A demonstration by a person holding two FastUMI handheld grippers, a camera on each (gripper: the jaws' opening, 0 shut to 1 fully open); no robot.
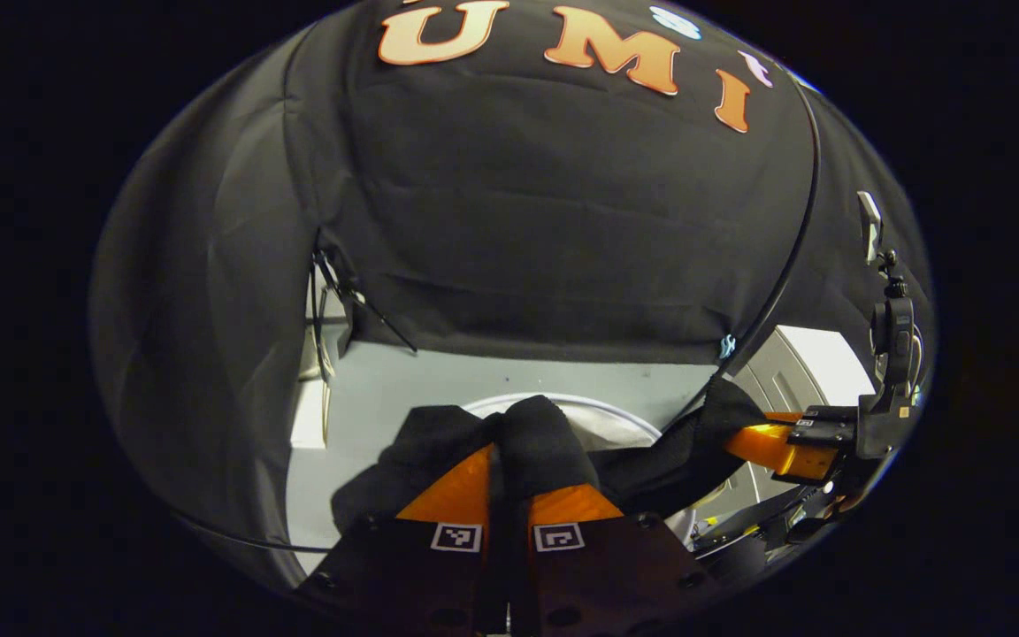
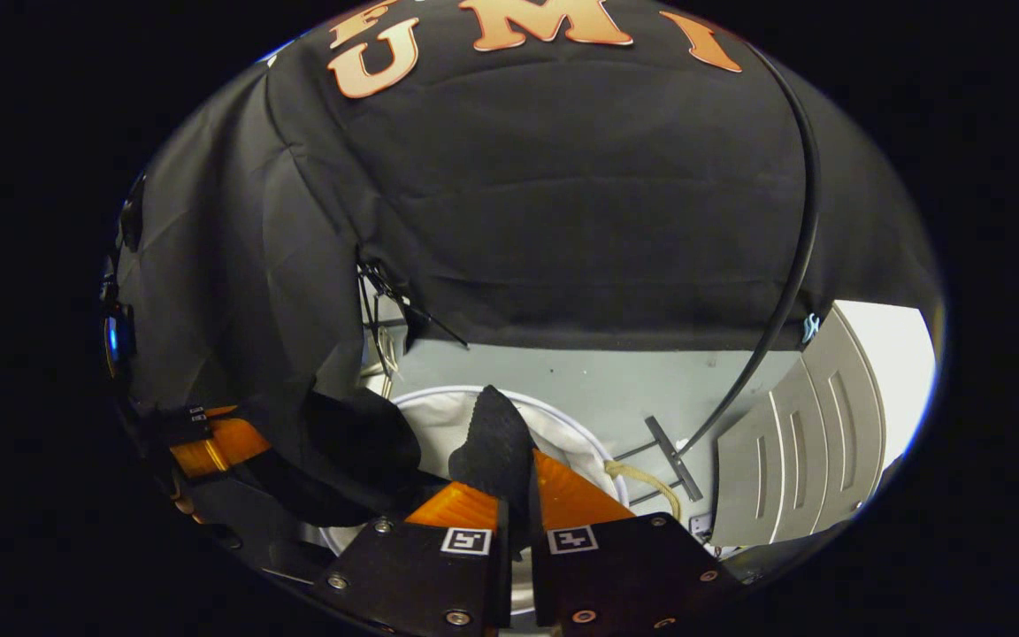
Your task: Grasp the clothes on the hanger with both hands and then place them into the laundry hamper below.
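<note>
2 grippers, left gripper (image 1: pixel 509 482) and right gripper (image 2: pixel 518 487), each pinch 1 black garment (image 1: pixel 536 442) stretched between them, directly above 1 white hamper (image 2: pixel 580 442).

Black clothes (image 1: pixel 536 438) hang over a white laundry hamper (image 2: pixel 563 433) on a grey floor (image 1: pixel 439 376).

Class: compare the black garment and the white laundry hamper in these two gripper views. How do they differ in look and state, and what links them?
The black garment is dark, limp cloth bunched into folds; the hamper is pale, with a firm round rim. The garment is pinched aloft by the left gripper and the right gripper; the hamper rests on the grey floor. The garment hangs over the hamper's open mouth, not yet released.
</note>
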